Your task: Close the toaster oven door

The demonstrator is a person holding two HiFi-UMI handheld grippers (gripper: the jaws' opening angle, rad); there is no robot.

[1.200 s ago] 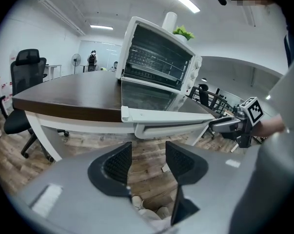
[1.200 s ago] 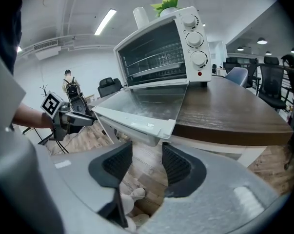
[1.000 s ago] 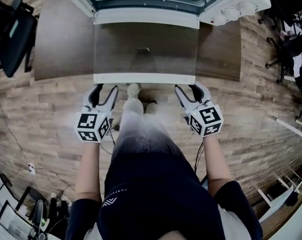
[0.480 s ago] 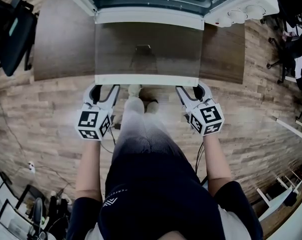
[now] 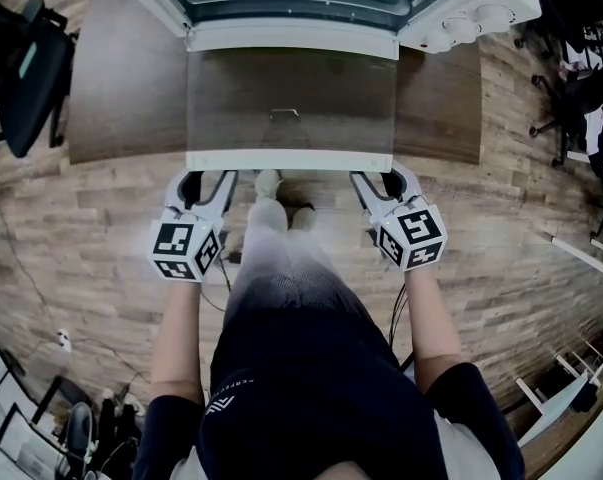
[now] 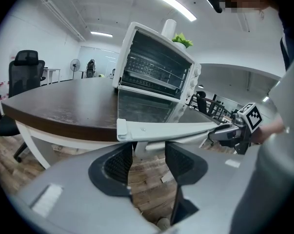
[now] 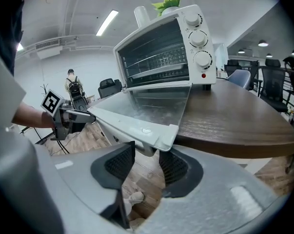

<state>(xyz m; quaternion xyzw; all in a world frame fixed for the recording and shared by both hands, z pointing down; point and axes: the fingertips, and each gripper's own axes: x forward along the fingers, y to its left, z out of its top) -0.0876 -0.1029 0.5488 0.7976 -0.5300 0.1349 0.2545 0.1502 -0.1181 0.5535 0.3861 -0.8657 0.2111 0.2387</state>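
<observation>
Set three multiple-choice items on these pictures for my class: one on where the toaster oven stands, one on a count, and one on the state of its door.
1. Where does the white box-shaped toaster oven stand?
A. on the floor
B. on the dark brown wooden table
C. on a chair

2. How many round white knobs are on its front panel?
A. one
B. five
C. three

3. How is its glass door with the white frame?
A. folded down open
B. shut
C. taken off

Answers:
1 B: the oven's base rests on the table top in both gripper views.
2 C: the right gripper view shows three knobs, one above another.
3 A: the door lies flat out over the table edge, and the racks inside are visible.
</observation>
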